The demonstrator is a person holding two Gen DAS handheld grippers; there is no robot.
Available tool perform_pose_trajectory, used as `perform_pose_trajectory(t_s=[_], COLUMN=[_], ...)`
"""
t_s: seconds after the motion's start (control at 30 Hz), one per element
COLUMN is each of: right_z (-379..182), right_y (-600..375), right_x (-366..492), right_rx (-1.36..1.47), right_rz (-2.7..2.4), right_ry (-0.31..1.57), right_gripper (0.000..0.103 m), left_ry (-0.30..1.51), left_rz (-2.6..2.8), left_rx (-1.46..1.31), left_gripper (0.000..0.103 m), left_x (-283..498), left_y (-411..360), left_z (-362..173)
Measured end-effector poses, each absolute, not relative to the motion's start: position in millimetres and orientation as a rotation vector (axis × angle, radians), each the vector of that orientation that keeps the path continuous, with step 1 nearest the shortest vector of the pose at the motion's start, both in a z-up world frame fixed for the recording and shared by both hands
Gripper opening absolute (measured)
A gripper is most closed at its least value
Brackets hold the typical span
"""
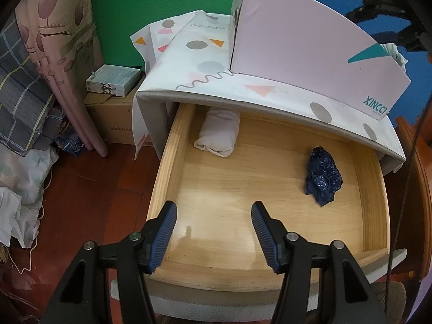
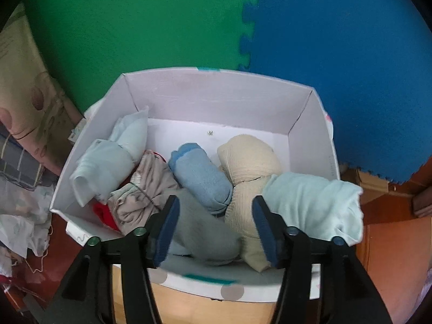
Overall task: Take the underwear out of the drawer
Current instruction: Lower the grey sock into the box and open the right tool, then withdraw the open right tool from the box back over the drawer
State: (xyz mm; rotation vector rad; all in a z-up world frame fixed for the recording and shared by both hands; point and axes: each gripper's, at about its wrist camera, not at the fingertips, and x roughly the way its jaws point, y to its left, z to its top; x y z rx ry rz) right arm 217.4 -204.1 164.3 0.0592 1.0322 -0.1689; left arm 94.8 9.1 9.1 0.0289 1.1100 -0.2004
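Observation:
The wooden drawer stands pulled out below the cabinet top. In it lie a rolled white piece of underwear at the back left and a crumpled dark blue patterned piece at the right. My left gripper hangs open above the drawer's front part, holding nothing. My right gripper is open over the white cardboard box. A grey roll, blurred, lies in the box between its fingers. Around it lie blue, beige, mint and pale blue rolls.
The box stands on the cabinet's patterned cover. Green and blue foam mats line the wall. Left of the cabinet are a cardboard carton with small boxes on it, folded bedding and bags on the red floor.

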Motion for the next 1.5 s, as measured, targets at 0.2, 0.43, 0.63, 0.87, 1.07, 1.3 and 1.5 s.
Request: perform_pose_trajectory(t_s=[0.2,0.43,0.63,0.87,1.07,1.3,1.5], right_z=[182.2,151.8,76.5,17.5,0.3,-3.1,-5.8], right_y=[-201.0,-202.9,-214.2,-222.5,-230.1,-235.0,-231.8], right_x=[174.9,103.9,59.5,29.1,19.5,20.4,22.3], right_rx=[0.058,0.078,0.117,0.217,0.294,0.347,0.324], right_rz=[-0.142,-0.122,-0.152,-0.169,-0.147,-0.135,-0.133], right_ry=[0.974,1.003,1.144,1.227,1.242,1.242,1.253], right_gripper=[0.062,0.066,0.066,0.066,0.067,0.069,0.069], left_ry=[1.108,1.111,1.118,1.117,1.109,1.059,1.030], left_rz=[-0.196,-0.185,-0.168,-0.176,-0.202,-0.200,-0.231], left_rx=[0.034,0.039,0.038,-0.001,-0.026,0.105,0.231], left_gripper=[0.059,0.059,0.059,0.059,0.059,0.059,0.059], left_x=[94.1,94.0,94.1,94.8,102.6,119.4,126.9], left_y=[8.7,9.7,12.6,21.6,28.4,23.7,11.6], left_z=[9.2,9.5,8.6,11.2,18.2,27.4,23.2])
